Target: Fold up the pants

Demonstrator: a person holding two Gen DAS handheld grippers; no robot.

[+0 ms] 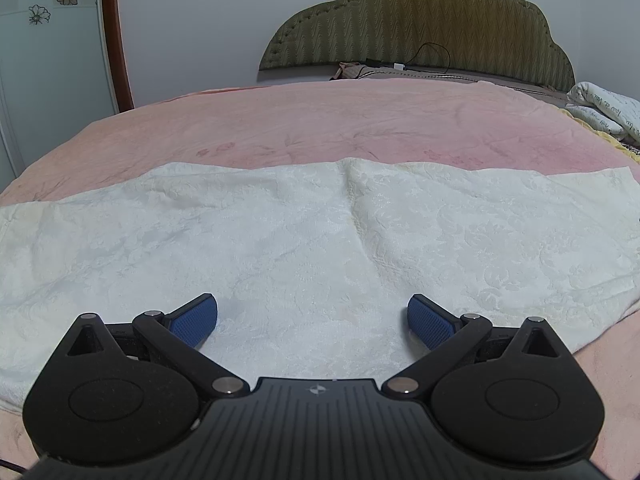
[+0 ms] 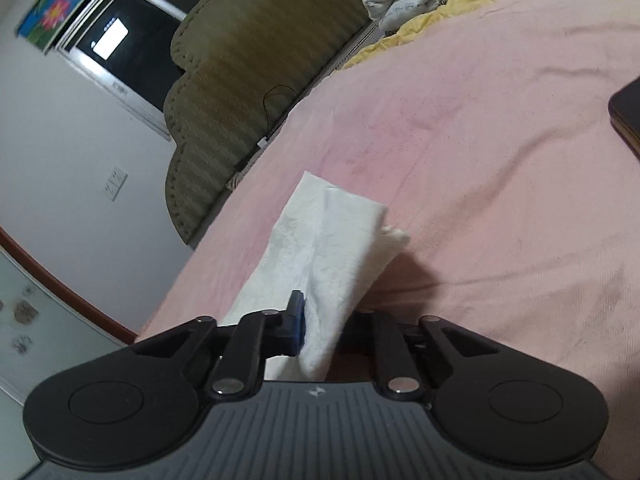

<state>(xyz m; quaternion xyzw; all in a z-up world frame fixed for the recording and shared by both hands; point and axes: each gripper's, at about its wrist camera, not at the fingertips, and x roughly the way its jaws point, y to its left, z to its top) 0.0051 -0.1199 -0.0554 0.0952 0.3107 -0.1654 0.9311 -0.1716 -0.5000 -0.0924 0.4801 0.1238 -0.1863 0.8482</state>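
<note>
With my left gripper (image 1: pixel 313 322) spread wide over the white pants (image 1: pixel 304 236) lying flat on the pink bedspread (image 1: pixel 320 120) and my right gripper (image 2: pixel 320 326) clenched on a lifted end, I feared the thin pinch would slip mid-fold.

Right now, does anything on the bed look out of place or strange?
Nothing looks damaged or spilled. The white pants lie flat across the pink blanket, with one crease down the middle. The right gripper is shut on one end, lifting it; the left gripper is open above the cloth.
</note>
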